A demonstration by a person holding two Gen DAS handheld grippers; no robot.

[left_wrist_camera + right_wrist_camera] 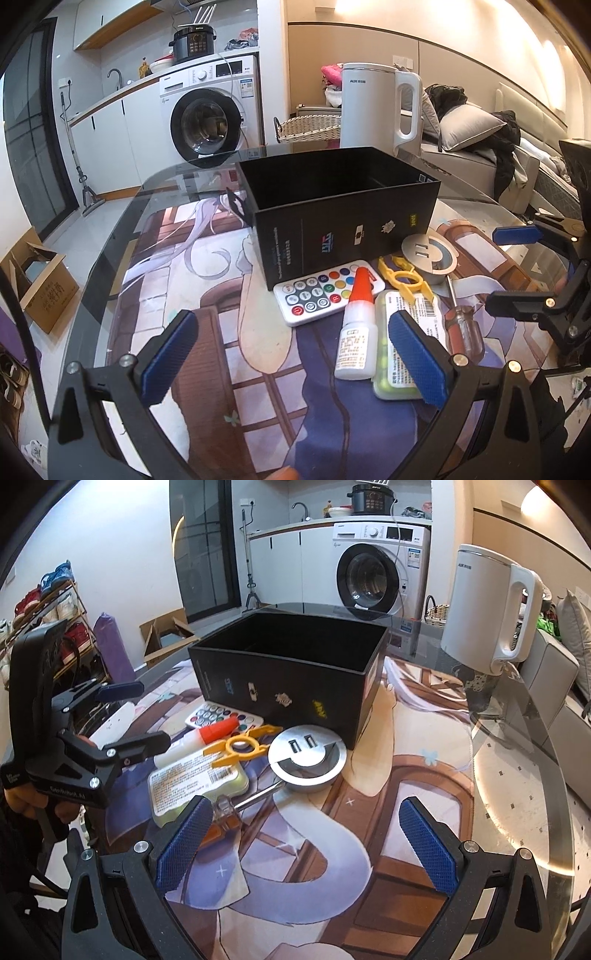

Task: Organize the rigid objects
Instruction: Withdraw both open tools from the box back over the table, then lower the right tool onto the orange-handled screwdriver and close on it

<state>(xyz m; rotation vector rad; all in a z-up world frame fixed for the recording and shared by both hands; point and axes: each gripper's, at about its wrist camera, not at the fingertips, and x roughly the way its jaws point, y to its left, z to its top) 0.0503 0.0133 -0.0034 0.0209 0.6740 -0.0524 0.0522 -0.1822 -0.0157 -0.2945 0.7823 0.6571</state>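
Observation:
An open black box point(343, 218) point(280, 686) stands on the glass table, and no contents show inside it. In front of it lie a white remote point(317, 295) point(214, 716), a glue bottle with an orange cap point(356, 332) point(207, 736), a labelled case of green pellets point(424, 314) point(192, 779), a yellow plastic tool point(404, 280) point(240, 751), a round silver socket point(428, 254) point(306, 757) and a screwdriver point(463, 332) point(255, 797). My left gripper point(293, 356) point(136, 718) is open, just short of the glue bottle and case. My right gripper point(306, 847) point(517, 269) is open near the screwdriver handle, holding nothing.
A white kettle point(376, 107) point(487, 609) stands behind the box on the round glass table point(517, 775), which lies over a printed mat. On the floor are a cardboard box point(40, 280) and a shoe rack point(48, 609). A washing machine point(373, 576) is at the back.

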